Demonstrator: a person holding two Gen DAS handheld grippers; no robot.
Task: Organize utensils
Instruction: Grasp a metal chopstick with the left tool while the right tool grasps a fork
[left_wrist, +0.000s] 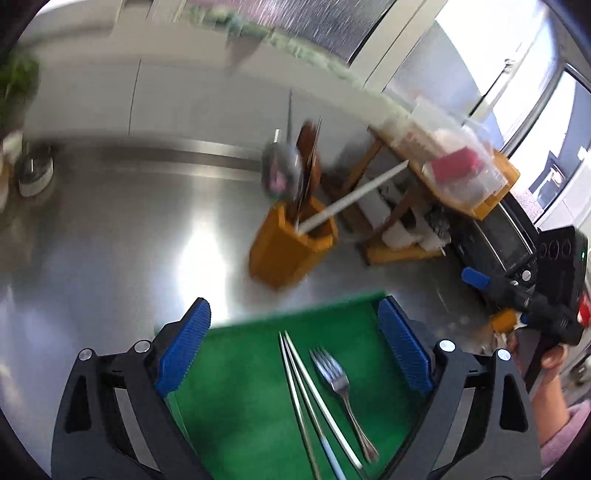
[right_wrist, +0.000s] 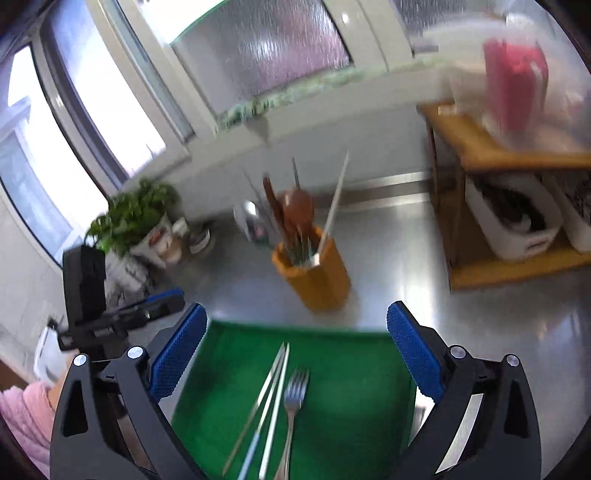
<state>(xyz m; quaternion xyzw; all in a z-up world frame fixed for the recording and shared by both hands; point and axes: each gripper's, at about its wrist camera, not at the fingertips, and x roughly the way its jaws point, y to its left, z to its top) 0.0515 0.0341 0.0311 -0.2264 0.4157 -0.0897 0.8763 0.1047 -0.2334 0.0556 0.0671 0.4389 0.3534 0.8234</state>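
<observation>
We see a steel surface (right_wrist: 480, 325) below a frosted window (right_wrist: 266, 40). A potted plant (right_wrist: 136, 218) stands in its corner. A wooden shelf (right_wrist: 517, 155) carries clear plastic boxes (right_wrist: 517, 74), with white bins (right_wrist: 513, 225) underneath.

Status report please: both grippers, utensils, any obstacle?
Both hand-held grippers open, empty. Fork and chopsticks on green mat. Holder path unobstructed.

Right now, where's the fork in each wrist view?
Left wrist view: the fork lies low and right of centre on the green mat, right of the chopsticks.
Right wrist view: the fork lies bottom centre on the mat, again right of the chopsticks.
Shared landmark: the orange utensil holder beyond the mat's far edge.
</observation>
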